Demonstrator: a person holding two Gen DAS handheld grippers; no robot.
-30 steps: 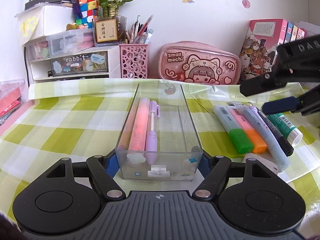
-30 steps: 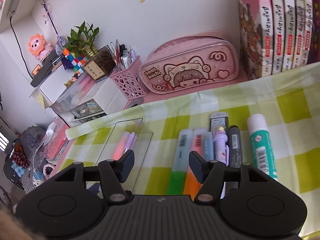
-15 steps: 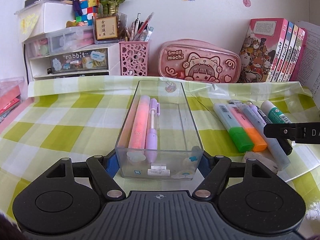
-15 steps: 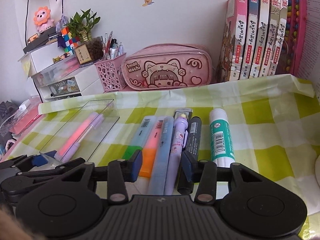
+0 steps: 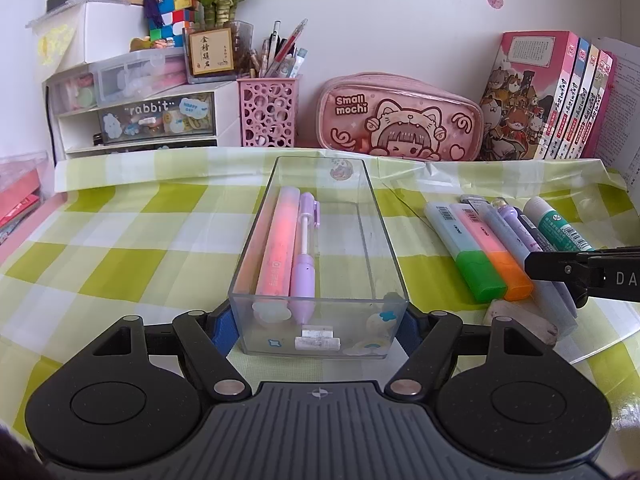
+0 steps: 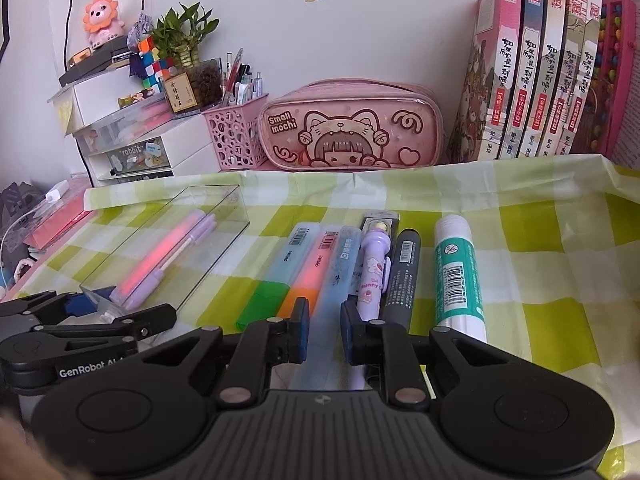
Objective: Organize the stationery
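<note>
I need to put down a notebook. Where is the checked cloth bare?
Bare cloth lies left of the clear box, and right of the glue stick toward the books. Between box and glue stick, markers lie packed.

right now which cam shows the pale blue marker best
The right wrist view: the pale blue marker runs lengthwise between the closing right gripper pads. The left wrist view shows it off to the side, its near end hidden behind that gripper.
</note>
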